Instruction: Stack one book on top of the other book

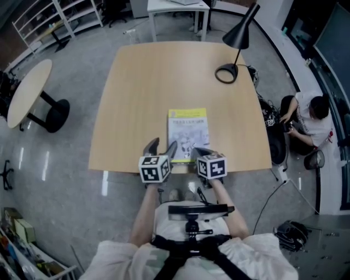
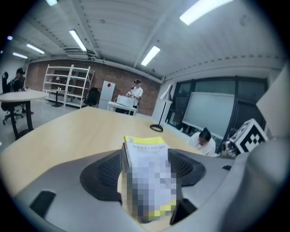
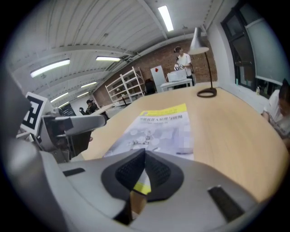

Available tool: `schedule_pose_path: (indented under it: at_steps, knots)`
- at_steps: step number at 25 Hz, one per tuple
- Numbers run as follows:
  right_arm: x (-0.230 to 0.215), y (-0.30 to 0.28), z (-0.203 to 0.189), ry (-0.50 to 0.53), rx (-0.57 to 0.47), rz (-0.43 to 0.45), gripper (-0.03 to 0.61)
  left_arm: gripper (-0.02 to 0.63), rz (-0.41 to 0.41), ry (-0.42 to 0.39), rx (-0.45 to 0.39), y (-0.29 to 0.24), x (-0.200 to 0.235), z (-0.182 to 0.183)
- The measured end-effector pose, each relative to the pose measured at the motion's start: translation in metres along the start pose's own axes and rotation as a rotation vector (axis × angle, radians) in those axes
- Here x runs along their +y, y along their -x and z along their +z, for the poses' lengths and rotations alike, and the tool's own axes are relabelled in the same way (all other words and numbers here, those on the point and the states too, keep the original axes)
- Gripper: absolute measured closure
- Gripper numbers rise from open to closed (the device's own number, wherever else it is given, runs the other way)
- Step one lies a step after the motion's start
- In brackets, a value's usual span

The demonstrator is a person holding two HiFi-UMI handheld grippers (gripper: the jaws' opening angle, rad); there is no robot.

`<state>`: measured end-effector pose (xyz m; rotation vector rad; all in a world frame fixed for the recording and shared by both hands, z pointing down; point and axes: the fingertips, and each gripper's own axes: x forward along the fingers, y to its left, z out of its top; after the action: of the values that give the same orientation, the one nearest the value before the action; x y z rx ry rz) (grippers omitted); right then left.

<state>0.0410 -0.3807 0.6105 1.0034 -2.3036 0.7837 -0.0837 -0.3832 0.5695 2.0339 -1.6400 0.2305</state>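
Observation:
A book with a white cover and a yellow band (image 1: 188, 128) lies flat near the front edge of the wooden table (image 1: 164, 71). Only this one cover shows from above. In the left gripper view the book (image 2: 145, 152) has a thick dark side; I cannot tell whether a second book lies under it. My left gripper (image 1: 162, 147) hangs at the book's near left corner, jaws wide open, its pads (image 2: 102, 174) clear of the book. My right gripper (image 1: 201, 151) is shut, its tips (image 3: 145, 156) at the near right edge of the book (image 3: 163, 124).
A black desk lamp (image 1: 236, 49) stands at the table's far right corner. A person (image 1: 309, 117) sits on the floor to the right, beside cables. A round side table (image 1: 27, 90) stands at the left and a white table (image 1: 178, 8) behind.

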Motion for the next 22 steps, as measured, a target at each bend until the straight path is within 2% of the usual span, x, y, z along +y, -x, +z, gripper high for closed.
schedule_pose_path:
  at_steps: [3, 6, 8, 9, 10, 11, 14, 17, 19, 22]
  knots:
    - [0.018, 0.014, 0.032, 0.038, -0.09, 0.067, 0.578, 0.288, -0.08, 0.058, -0.112, 0.006, -0.011, 0.033]
    - [0.033, 0.034, 0.066, 0.004, -0.187, 0.138, 0.578, 0.306, -0.148, 0.057, -0.194, 0.016, -0.028, 0.064]
    - [0.035, 0.048, 0.084, -0.002, -0.233, 0.142, 0.578, 0.4, -0.155, 0.046, -0.255, 0.025, -0.035, 0.082]
    - [0.034, 0.055, 0.091, -0.01, -0.259, 0.137, 0.578, 0.477, -0.145, 0.045, -0.278, 0.028, -0.036, 0.089]
    - [0.032, 0.062, 0.098, -0.027, -0.288, 0.135, 0.578, 0.563, -0.133, 0.049, -0.286, 0.03, -0.036, 0.092]
    - [0.031, 0.068, 0.104, -0.052, -0.317, 0.141, 0.578, 0.6, -0.126, 0.062, -0.278, 0.029, -0.036, 0.091]
    - [0.032, 0.078, 0.115, -0.115, -0.358, 0.184, 0.577, 0.6, -0.128, 0.104, -0.229, 0.019, -0.039, 0.083]
    - [0.029, 0.074, 0.104, -0.156, -0.332, 0.167, 0.577, 0.6, -0.136, 0.086, -0.216, 0.018, -0.049, 0.073]
    - [0.032, 0.075, 0.095, -0.173, -0.326, 0.202, 0.578, 0.6, -0.155, 0.064, -0.208, 0.019, -0.061, 0.068]
    - [0.041, 0.087, 0.1, -0.11, -0.419, 0.242, 0.578, 0.6, -0.169, 0.043, -0.199, 0.019, -0.072, 0.064]
